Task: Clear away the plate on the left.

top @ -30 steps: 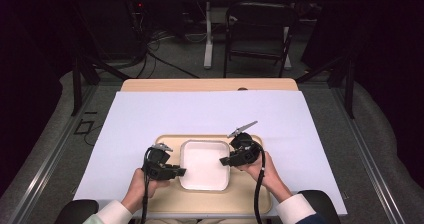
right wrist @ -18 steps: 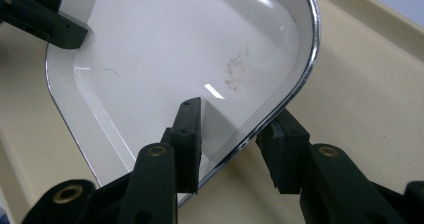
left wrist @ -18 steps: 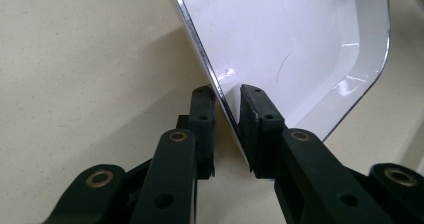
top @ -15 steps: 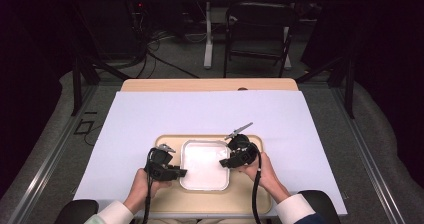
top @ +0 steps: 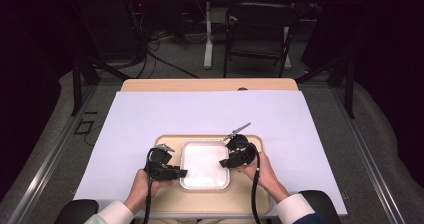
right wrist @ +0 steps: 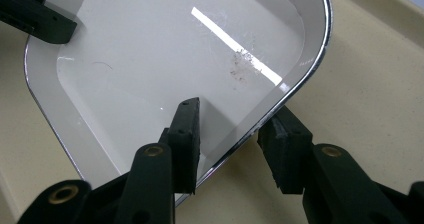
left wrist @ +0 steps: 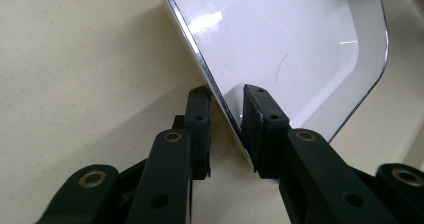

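A white rectangular dish (top: 205, 165) with a shiny rim lies on a beige tray (top: 262, 199). My left gripper (top: 180, 173) is at the dish's left side and my right gripper (top: 225, 163) at its right side. In the left gripper view the dish (left wrist: 280, 39) has its rim between the jaws of the left gripper (left wrist: 227, 129), with a gap showing. In the right gripper view the right gripper (right wrist: 235, 144) straddles the rim of the dish (right wrist: 150, 59) the same way, pads apart from it. Both pairs of jaws have just been opening. A small smear (right wrist: 245, 64) marks the dish floor.
The tray sits at the near edge of a white sheet (top: 210, 114) that covers the table. A chair (top: 260, 29) and table legs stand beyond the far edge. Cables lie on the floor at the back left.
The dish looks slightly lower on the tray than a second ago. Both hands stay at its sides and hardly shift.
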Demonstrator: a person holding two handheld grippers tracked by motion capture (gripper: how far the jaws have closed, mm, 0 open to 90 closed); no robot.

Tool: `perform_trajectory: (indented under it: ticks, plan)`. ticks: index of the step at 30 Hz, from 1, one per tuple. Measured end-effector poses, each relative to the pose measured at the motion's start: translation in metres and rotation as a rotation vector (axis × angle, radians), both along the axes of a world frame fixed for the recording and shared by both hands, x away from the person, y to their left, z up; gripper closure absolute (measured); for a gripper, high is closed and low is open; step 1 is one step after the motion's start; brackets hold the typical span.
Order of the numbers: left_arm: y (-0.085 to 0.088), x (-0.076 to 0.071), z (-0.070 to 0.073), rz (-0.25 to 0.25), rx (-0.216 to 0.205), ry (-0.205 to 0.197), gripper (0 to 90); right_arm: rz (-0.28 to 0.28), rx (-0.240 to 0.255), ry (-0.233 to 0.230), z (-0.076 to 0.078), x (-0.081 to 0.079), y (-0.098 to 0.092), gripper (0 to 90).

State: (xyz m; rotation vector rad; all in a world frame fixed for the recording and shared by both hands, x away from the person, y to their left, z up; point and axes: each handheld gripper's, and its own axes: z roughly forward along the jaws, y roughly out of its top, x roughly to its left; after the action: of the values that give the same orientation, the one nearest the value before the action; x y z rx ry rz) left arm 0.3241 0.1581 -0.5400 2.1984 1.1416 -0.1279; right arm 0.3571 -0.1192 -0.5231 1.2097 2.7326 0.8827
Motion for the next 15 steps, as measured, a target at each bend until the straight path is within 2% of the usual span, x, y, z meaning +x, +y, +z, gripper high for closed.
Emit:
perform_trajectory:
  ticks: [3,6,8,10,15]
  plan:
    - [-0.0003,0.0006,-0.0016,0.004,-0.003,0.007,71.0,-0.007,-0.007,0.012,-0.0024,0.0003,0.0012,60.4]
    - [-0.0005,0.0009,-0.0012,0.012,0.038,-0.022,71.4,0.004,-0.037,0.013,-0.0049,0.0008,0.0016,60.5]
    - [0.0003,0.0021,-0.0024,0.022,0.020,-0.008,70.5,0.001,-0.067,0.021,-0.0088,0.0002,0.0034,60.0]
    - [0.0008,0.0029,-0.0021,0.016,0.028,-0.010,70.5,-0.001,-0.082,0.020,-0.0099,-0.0002,0.0046,60.2]
    - [0.0004,0.0025,-0.0021,0.014,0.025,-0.009,70.4,0.005,-0.088,0.006,-0.0105,0.0007,0.0047,60.1]
